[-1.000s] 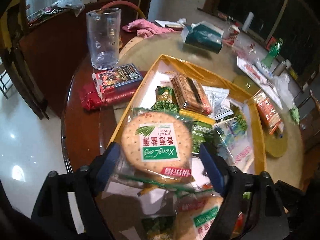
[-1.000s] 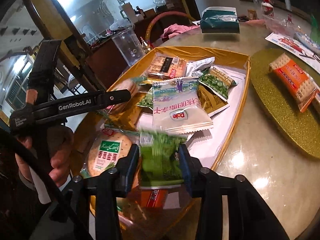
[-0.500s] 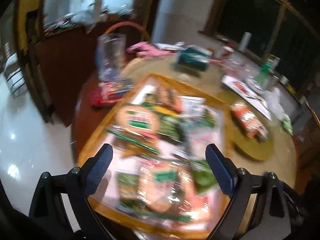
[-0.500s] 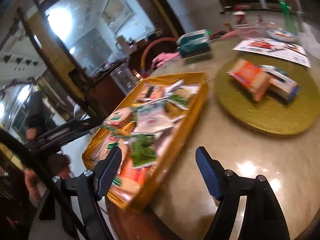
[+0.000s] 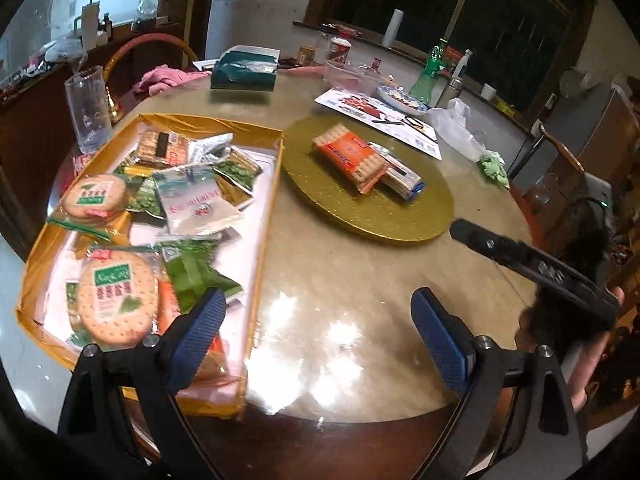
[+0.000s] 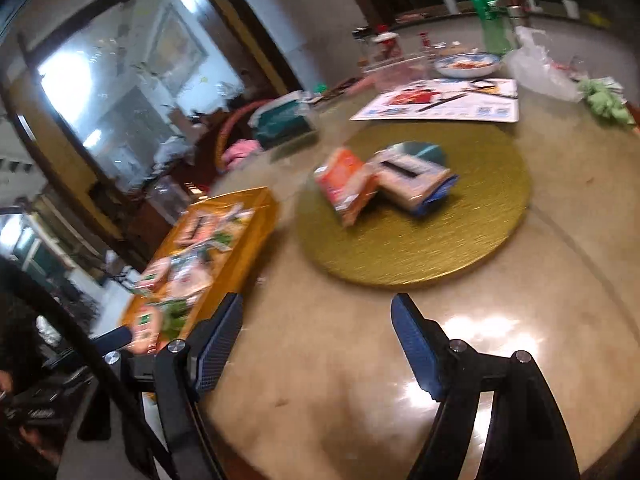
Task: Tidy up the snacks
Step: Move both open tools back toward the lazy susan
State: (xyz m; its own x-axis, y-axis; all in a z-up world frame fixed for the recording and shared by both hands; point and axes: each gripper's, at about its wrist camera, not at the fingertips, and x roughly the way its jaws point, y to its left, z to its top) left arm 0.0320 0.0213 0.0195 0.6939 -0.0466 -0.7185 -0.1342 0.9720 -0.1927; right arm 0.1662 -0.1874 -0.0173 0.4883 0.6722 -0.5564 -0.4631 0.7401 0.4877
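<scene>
Both grippers sit wide apart w/ nothing between the pads: your left gripper (image 5: 318,322) hangs over bare table (image 5: 352,280) beside the tray, your right gripper (image 6: 318,334) faces the gold disc.

You're between picks, I'd say. Most snacks lie heaped in the gold tray (image 5: 267,216); only the orange cracker pack (image 5: 350,156) and the blue-ended pack (image 5: 402,178) touching it rest on the gold disc (image 5: 424,208). Next move probably: choose one tray pkt, e.g. the round cracker pkt (image 5: 116,302) nearest you, line the pads either side, close gently since it's brittle.

Vs 1 s ago: left was clamped on a round cracker pkt, right on a green pkt (image 5: 192,276); both are let go now, pkts lie in the tray, grippers pulled back.
</scene>
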